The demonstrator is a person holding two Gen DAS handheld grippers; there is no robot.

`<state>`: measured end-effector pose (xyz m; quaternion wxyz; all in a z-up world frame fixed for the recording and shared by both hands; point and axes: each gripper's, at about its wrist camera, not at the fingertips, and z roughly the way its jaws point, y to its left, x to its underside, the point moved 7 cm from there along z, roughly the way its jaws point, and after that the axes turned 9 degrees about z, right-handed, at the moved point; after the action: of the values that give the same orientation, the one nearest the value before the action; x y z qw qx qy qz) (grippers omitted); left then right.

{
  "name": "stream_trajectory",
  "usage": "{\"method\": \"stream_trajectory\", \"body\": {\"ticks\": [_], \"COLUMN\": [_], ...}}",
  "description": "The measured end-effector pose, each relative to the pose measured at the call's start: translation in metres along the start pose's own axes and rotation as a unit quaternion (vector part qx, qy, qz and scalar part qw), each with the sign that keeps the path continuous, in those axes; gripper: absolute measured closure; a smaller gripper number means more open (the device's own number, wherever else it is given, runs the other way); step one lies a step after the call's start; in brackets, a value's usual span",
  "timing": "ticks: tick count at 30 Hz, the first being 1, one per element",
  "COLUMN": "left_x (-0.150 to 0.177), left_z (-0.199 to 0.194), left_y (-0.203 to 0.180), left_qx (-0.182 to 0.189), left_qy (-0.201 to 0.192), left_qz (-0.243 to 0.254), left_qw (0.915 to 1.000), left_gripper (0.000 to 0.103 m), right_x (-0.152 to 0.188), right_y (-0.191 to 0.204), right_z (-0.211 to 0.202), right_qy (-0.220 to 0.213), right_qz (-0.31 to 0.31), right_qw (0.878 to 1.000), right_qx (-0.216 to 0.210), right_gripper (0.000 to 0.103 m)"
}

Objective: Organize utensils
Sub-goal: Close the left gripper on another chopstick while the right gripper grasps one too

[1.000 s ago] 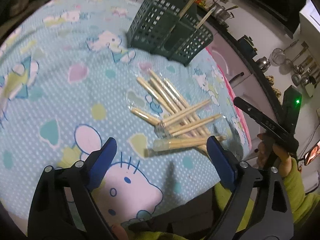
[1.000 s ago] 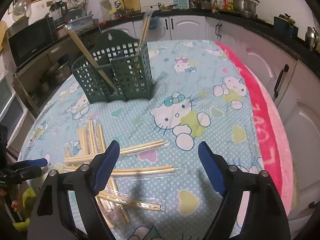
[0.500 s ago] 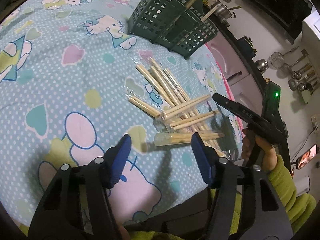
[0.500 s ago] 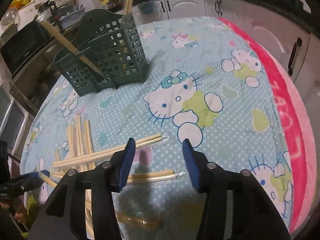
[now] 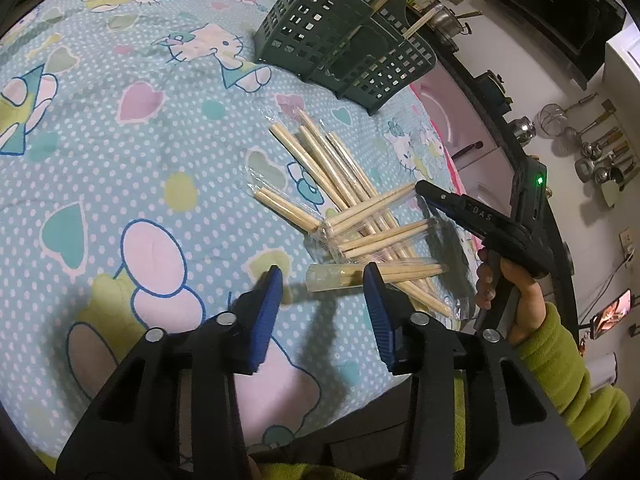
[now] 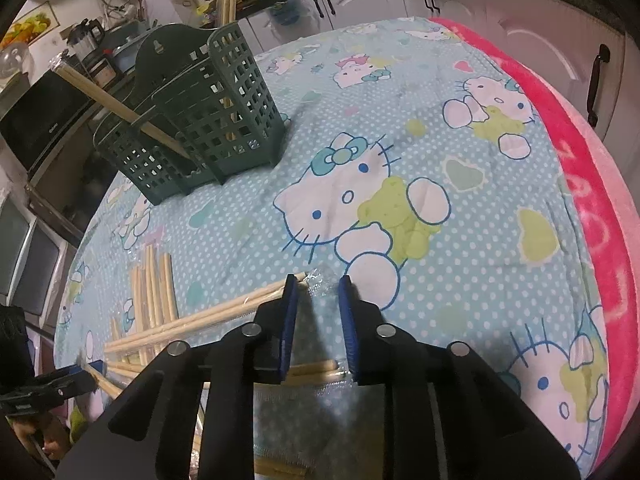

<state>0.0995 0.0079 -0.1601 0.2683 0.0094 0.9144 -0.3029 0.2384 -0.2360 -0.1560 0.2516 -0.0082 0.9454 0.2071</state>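
Observation:
Several wrapped pairs of wooden chopsticks [image 5: 352, 216] lie in a loose pile on the Hello Kitty cloth [image 5: 120, 168]. A dark green slotted utensil holder [image 5: 344, 40] stands beyond them with chopsticks [image 6: 120, 108] sticking out of it. My left gripper [image 5: 324, 280] is open, low over the near end of one wrapped pair [image 5: 376, 274]. My right gripper [image 6: 318, 292] is narrowly open over the clear wrapper end of another pair [image 6: 224, 312]; its jaws have not closed on it. The right gripper also shows in the left wrist view [image 5: 460, 208].
The holder also shows in the right wrist view [image 6: 192, 108]. A pink blanket edge [image 6: 592, 208] runs along the table's right side. Kitchen cabinets [image 6: 540, 12] and a counter with appliances [image 6: 44, 116] surround the table. The person's green sleeve [image 5: 560, 360] is at the right.
Both grippers have come down towards the chopstick pile and their jaws have narrowed. The right gripper has narrowed most and now sits over a wrapper end.

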Motion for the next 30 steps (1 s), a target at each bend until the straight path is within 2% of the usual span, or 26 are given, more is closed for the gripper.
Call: {"method": "stream_trajectory", "body": {"ticks": [5,8,17,30], "left_x": [0.001,0.001,-0.003,-0.024], "left_z": [0.0,0.0,-0.003,-0.024], "left_y": [-0.001,-0.001,-0.003,-0.028], "left_qx": [0.004,0.007,0.014,0.012], "left_qy": [-0.001,-0.001,-0.009,-0.05], "left_qz": [0.001,0.001,0.008,0.061], "left_qw": [1.0,1.0,0.9998,0.9968], "left_gripper": [0.08,0.082,0.089,0.095], "right_x": [0.0,0.002,0.002,-0.018], "right_y": [0.004,0.007,0.008,0.051], "right_z": [0.002,0.001,-0.006,-0.057], "right_qy": [0.001,-0.001,-0.013,-0.075], "right_qz": [-0.012,-0.021,-0.031,-0.073], "right_qw": [1.0,1.0,0.999,0.994], "right_qx": [-0.003,-0.002,0.002,-0.042], "right_gripper": [0.098,0.101,0.102,0.102]}}
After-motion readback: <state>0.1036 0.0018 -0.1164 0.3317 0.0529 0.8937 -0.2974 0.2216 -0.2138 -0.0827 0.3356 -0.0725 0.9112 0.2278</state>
